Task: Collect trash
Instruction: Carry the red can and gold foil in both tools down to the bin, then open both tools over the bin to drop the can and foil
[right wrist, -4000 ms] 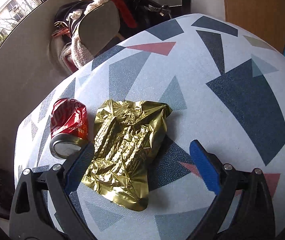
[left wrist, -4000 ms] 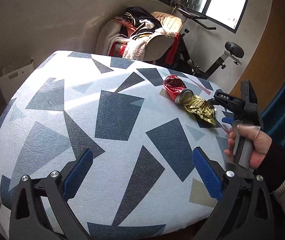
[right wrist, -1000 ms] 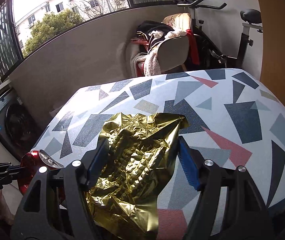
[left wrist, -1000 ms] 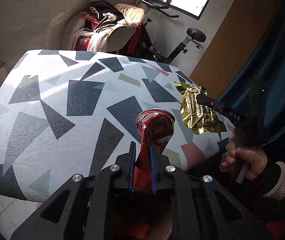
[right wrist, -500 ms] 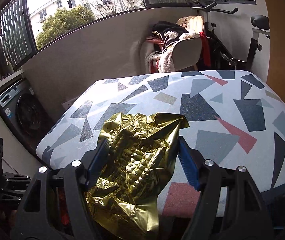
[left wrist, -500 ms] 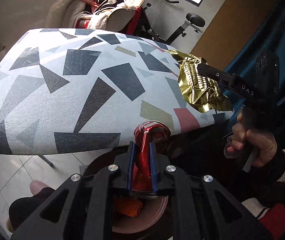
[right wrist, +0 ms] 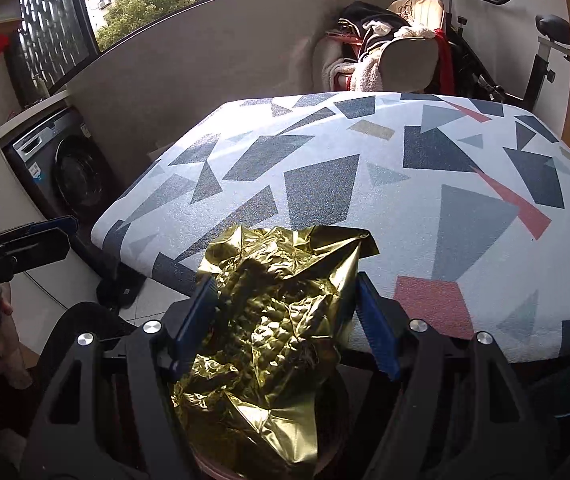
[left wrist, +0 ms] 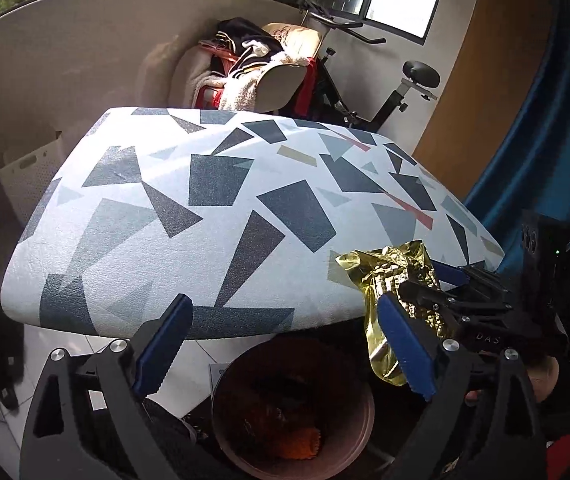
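Note:
My left gripper (left wrist: pixel 281 332) hangs over a round brown bin (left wrist: pixel 367 408) on the floor below the near edge of the patterned table (left wrist: pixel 213 184). Its jaws are opening, with nothing between the blue pads. The crushed red can is not clearly visible; dark and orange litter lies inside the bin. My right gripper (right wrist: pixel 285 320) is shut on a crumpled gold foil wrapper (right wrist: pixel 269 340), which it holds off the table edge. In the left wrist view the right gripper (left wrist: pixel 433 280) carries the gold wrapper (left wrist: pixel 389 276) just right of the bin. The left gripper (right wrist: pixel 57 236) shows at the far left.
A chair heaped with clothes (left wrist: pixel 261 76) and an exercise bike (left wrist: pixel 397 96) stand behind the table. A washing machine (right wrist: pixel 65 168) is at the left wall, beside a white crate (left wrist: pixel 29 176). A blue curtain (left wrist: pixel 545 140) hangs at the right. A black slipper (right wrist: pixel 119 288) lies on the tiles.
My left gripper's jaws have sprung wide apart and the red can is gone from between them. The right gripper has carried the gold wrapper off the table edge towards the bin.

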`<state>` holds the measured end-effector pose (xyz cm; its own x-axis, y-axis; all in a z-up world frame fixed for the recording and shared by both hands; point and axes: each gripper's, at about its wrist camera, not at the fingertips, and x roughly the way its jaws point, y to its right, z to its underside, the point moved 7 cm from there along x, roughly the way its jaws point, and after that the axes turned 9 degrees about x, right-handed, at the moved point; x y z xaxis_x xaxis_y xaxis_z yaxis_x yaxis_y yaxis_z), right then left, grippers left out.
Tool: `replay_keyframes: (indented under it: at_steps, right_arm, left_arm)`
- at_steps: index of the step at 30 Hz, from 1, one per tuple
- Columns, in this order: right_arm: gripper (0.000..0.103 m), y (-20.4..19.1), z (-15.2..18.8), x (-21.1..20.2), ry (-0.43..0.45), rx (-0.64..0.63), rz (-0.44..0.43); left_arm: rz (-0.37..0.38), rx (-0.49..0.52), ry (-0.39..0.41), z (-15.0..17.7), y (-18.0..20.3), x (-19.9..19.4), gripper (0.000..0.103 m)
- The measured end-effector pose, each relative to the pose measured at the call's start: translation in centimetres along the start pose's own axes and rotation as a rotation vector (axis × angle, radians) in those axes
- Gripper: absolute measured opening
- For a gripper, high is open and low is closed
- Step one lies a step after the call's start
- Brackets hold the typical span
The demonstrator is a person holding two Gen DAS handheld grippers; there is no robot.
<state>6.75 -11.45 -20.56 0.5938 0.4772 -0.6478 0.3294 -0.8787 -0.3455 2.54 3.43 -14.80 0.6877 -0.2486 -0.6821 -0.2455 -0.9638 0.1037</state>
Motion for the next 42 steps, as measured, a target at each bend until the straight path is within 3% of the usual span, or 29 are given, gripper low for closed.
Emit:
replay_keyframes:
  at_steps: [8,24,28,31,36,42]
  right_arm:
    - [0.070,-2.7,2.6,1.5,-0.079,-0.093,-0.019]
    - [0.074,-3.9,5.1,3.4,-0.198,-0.153,-0.029]
    - [0.089,-3.8,5.1,3.5,-0.190,-0.162,-0.010]
    - [0.094,-3.4,4.8,3.4,-0.176,-0.146,0.006]
    - [0.097,-2.2,3.5,3.1,-0.169,-0.094,0.046]
    - [0.097,-1.2,-1.4,0.6,-0.053,-0.097,0.111]
  left_arm:
    - [-0.028,-0.045,0.006,-0.1,-1.6,-0.4,0.095]
    - [-0.007,-0.112,-0.012,0.7,-2.5,0.3,0.095]
    - [-0.008,-0.116,-0.015,0.8,-2.5,0.3,0.095]
    - [-0.019,-0.111,-0.012,0.8,-2.5,0.3,0.095]
    - [-0.096,-0.064,0.020,0.1,-2.6,-0.4,0.097]
    - [-0.165,0.009,0.070,-2.3,-2.1,-1.7,0.097]
